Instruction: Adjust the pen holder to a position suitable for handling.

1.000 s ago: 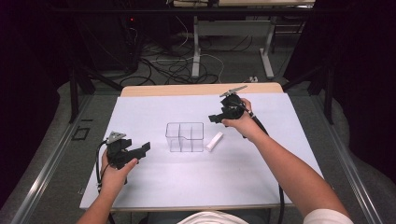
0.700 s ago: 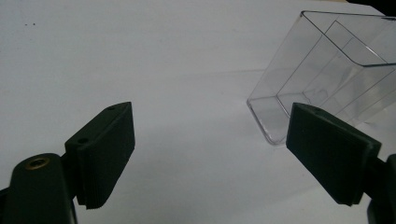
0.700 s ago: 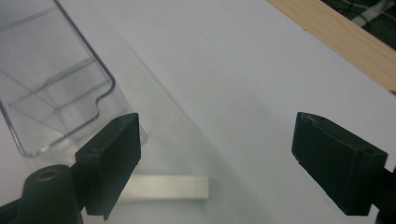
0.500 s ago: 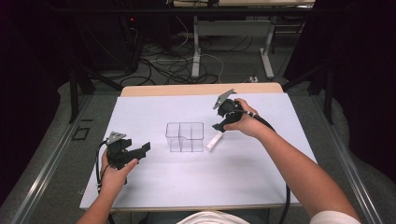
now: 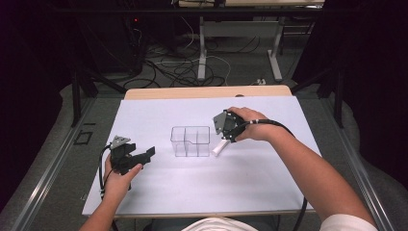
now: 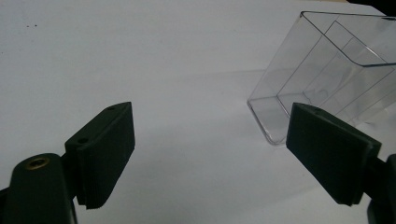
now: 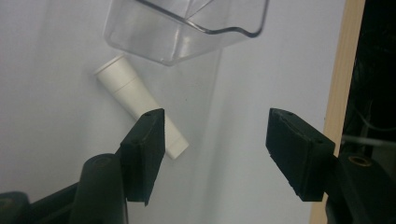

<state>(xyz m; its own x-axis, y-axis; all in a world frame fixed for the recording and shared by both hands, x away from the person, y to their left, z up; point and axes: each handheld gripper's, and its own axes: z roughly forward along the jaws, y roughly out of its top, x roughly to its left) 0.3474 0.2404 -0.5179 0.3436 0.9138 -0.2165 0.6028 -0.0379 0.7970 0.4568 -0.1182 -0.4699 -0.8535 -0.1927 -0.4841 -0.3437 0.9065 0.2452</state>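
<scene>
Your right tongs (image 7: 215,154), jaws apart, hover over one white tube (image 7: 140,105) beside one clear box (image 5: 190,141), partly hiding it; left tongs (image 6: 224,154) gape empty.

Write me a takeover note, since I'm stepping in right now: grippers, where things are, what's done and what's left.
Left gripper: open, holding nothing, low over the white mat, left of the clear divided box.
Right gripper: open, above the white tube, not gripping it.
The tube lies flat on the mat, close beside the box's right side.
Done: nothing is in the box.
Left: probably grip the tube and place it in a compartment.
</scene>
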